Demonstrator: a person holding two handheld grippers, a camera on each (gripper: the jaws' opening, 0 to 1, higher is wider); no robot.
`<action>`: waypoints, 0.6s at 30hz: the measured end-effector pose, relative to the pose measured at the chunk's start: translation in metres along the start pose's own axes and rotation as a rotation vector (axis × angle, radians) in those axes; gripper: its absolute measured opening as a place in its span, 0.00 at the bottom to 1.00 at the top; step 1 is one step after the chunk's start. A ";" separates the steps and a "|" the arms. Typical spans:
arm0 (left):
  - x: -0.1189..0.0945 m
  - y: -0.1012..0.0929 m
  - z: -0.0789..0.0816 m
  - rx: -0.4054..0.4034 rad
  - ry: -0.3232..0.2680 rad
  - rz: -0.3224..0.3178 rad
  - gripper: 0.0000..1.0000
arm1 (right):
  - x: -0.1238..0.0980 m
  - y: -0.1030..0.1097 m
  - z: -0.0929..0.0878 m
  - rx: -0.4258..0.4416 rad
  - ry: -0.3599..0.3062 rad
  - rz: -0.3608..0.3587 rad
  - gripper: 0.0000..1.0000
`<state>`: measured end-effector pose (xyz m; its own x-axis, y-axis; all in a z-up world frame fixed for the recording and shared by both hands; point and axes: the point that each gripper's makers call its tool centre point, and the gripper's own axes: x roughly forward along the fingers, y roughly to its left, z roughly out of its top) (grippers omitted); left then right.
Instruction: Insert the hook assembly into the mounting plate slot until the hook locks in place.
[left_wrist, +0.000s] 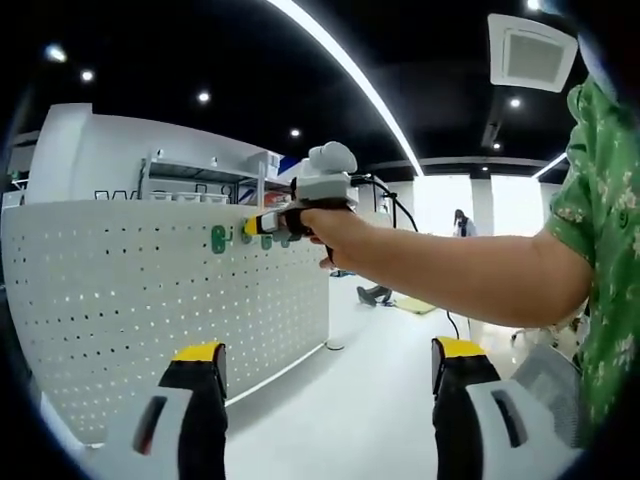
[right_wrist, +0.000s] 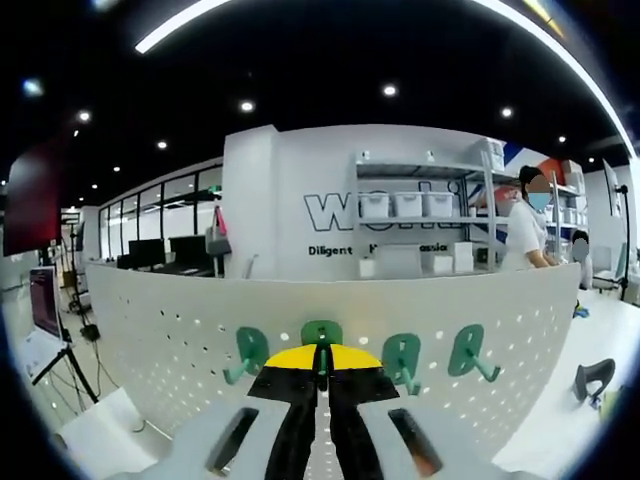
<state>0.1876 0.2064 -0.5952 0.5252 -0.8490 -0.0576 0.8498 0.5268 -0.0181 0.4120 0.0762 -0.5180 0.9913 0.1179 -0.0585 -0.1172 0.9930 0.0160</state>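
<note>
Lab-like showroom: pegboard wall (right_wrist: 180, 330), storage shelving (right_wrist: 420, 225)

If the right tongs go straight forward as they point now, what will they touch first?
Most likely the white pegboard. The right tongs are shut on a green hook whose plate already lies against or very near the board, between the other green hooks. Depth is unclear, so contact may already exist.

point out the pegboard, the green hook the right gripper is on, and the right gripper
pegboard (left_wrist: 150, 300), left gripper view, bare perforated face
green hook (right_wrist: 322, 333), right gripper view, top plate above the jaws
right gripper (right_wrist: 322, 372), right gripper view, between its fingertips
</note>
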 end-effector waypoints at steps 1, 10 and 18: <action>0.000 0.000 0.000 0.000 0.000 0.001 0.86 | 0.000 0.000 -0.001 0.001 0.001 0.000 0.01; 0.000 0.000 -0.001 -0.003 0.001 0.000 0.86 | 0.000 0.000 -0.002 -0.003 -0.003 -0.005 0.01; 0.000 0.002 -0.001 -0.003 0.000 -0.001 0.86 | 0.001 -0.001 -0.005 -0.006 0.008 -0.006 0.01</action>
<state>0.1888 0.2076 -0.5959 0.5239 -0.8498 -0.0581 0.8504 0.5257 -0.0208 0.4129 0.0757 -0.5236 0.9915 0.1118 -0.0666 -0.1115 0.9937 0.0092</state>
